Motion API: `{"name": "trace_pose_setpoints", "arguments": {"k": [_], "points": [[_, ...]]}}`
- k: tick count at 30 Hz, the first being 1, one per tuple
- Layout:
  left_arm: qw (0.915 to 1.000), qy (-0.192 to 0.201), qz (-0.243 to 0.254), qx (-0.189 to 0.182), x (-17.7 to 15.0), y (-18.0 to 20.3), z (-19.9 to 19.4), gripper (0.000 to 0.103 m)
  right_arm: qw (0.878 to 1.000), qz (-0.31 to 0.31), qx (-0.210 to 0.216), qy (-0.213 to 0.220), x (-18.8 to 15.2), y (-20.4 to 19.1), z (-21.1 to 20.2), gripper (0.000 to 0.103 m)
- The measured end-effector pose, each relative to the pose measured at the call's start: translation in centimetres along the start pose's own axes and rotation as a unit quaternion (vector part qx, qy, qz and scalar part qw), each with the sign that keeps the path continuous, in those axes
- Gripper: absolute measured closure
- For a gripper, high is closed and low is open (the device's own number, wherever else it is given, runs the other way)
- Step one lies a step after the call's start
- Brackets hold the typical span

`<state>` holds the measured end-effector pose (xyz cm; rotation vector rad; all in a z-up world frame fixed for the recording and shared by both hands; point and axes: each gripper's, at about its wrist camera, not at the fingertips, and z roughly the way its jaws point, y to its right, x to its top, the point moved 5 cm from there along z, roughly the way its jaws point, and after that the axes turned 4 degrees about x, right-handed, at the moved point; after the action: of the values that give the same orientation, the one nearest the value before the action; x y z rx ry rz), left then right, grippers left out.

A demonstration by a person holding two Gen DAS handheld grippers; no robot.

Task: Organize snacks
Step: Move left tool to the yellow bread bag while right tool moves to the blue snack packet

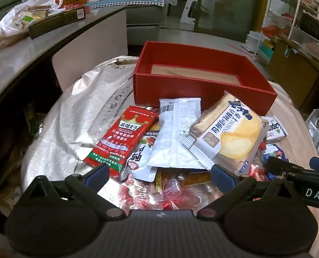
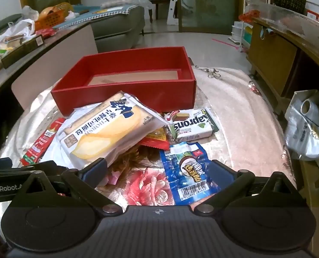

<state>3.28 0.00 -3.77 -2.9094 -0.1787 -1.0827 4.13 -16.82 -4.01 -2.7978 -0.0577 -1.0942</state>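
The bread packet (image 2: pixel 108 133) is lying tilted, its long axis running toward the red box (image 2: pixel 125 94). Left gripper (image 1: pixel 159 175) and right gripper (image 2: pixel 158 172) are both angling downward near it, jaws wide, gripping nothing.

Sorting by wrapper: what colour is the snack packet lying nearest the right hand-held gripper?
Blue packet with white print and a barcode, clearest in the right wrist view.

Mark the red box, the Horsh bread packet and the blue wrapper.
red box (image 2: pixel 125 99), right wrist view: on its near outer wall.
Horsh bread packet (image 2: pixel 108 129), right wrist view: on its printed front.
blue wrapper (image 2: pixel 187 169), right wrist view: on its middle.
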Motion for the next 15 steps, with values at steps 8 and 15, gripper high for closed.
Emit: {"name": "trace_pose_setpoints", "arguments": {"k": [8, 15], "points": [[1.0000, 0.001, 0.007, -0.003, 0.0, 0.1, 0.1, 0.008, 1.000, 0.006, 0.004, -0.006, 0.0, 0.2, 0.1, 0.001], [0.9998, 0.005, 0.013, -0.014, 0.5, 0.7, 0.0, 0.008, 1.000, 0.013, 0.003, -0.010, 0.1, 0.8, 0.1, 0.001]]}}
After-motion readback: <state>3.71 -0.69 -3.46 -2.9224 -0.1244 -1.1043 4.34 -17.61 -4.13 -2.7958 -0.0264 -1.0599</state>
